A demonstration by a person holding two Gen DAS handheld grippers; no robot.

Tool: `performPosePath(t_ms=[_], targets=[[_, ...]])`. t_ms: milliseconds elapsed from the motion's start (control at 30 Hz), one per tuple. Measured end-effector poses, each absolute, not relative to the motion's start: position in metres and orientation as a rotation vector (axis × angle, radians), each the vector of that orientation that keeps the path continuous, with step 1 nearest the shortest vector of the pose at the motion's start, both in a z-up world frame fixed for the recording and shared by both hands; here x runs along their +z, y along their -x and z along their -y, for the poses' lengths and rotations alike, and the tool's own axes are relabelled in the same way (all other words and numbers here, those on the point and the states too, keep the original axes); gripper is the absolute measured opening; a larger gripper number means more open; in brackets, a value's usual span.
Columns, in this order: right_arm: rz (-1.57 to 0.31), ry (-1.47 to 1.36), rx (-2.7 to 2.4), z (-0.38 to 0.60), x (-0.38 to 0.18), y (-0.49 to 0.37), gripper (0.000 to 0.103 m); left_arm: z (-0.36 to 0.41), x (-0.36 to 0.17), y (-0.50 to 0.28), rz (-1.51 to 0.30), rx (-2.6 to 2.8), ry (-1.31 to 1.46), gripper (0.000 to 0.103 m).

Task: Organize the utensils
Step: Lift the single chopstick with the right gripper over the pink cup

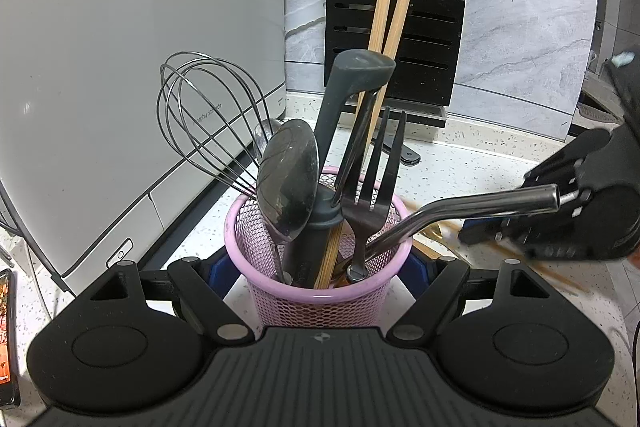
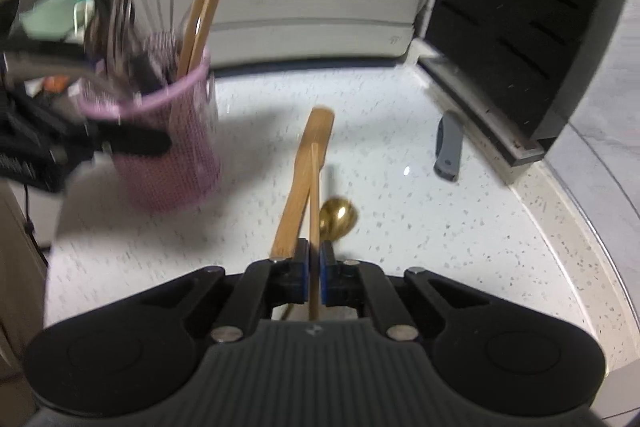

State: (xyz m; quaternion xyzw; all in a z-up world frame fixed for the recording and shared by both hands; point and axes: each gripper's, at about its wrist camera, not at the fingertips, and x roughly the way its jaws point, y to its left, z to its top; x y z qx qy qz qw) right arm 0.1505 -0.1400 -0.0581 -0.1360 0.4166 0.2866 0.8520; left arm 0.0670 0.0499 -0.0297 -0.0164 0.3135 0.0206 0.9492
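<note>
Utensil cup (image 1: 320, 291), lower centre, sits braced between my left hand-held gripper (image 1: 316, 267) fingers. Right hand-held gripper (image 2: 314, 263), lower centre, pinches one chopstick (image 2: 315, 219); I judge its tilt could snag the crowded rim and tip the cup.

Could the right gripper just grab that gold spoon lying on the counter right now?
Probably not yet. The right gripper is already shut on a thin wooden stick, so its jaws are occupied. The gold spoon lies close ahead on the counter, nothing covering it, beside a wooden spatula.
</note>
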Motion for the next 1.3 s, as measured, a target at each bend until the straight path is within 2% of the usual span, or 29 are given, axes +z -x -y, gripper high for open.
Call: performPosePath(t_ms=[300, 767, 1300], targets=[[-0.718, -0.081, 0.510, 0.166, -0.021, -0.153, 0.001, -0.051, -0.030, -0.067, -0.638, 0.042, 0.035, 0.093], [-0.316, -0.572, 0.281, 0.188, 0.003, -0.139, 0.001, -0.044, -0.027, -0.064, -0.639, -0.040, 0.026, 0.093], [-0.342, -0.747, 0.338, 0.166, -0.018, -0.161, 0.001, -0.030, -0.027, -0.062, -0.643, -0.099, 0.007, 0.093]])
